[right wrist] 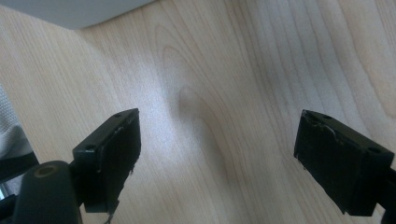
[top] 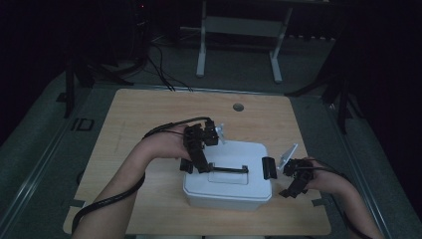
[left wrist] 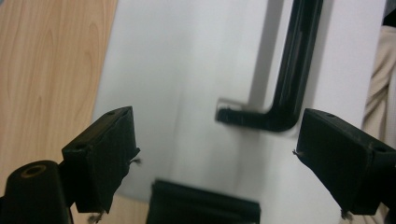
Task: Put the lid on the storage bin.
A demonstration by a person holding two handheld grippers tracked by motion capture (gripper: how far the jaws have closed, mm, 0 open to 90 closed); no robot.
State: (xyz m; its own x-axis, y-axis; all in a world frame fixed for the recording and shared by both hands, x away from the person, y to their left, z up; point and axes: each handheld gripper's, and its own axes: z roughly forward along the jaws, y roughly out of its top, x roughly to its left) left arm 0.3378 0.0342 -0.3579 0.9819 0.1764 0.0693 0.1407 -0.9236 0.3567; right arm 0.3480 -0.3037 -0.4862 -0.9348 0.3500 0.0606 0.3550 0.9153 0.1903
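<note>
Box [top: 228, 181]: white, rectangular, w/ black handle [top: 229, 170] flat on lid.

Bare forearms, no sleeves.

Left gripper [top: 195, 167]: black, boxy body of stacked blocks. Thick black cable [top: 107, 199] trailing back from it along the forearm. Pale three-cornered plate [top: 220, 130] on the body, well behind the fingertips.

Right gripper [top: 269, 168]: same black build, pale plate [top: 288, 156] just behind the fingers, thin black cable [top: 332, 172] past the wrist.

Fingers [left wrist: 105, 151] seen close: matte black rectangular blocks, small screw recess on each top face, frayed fibres at the pad edges. Round black boss with centre hole [right wrist: 45, 171] just outside one finger.
</note>
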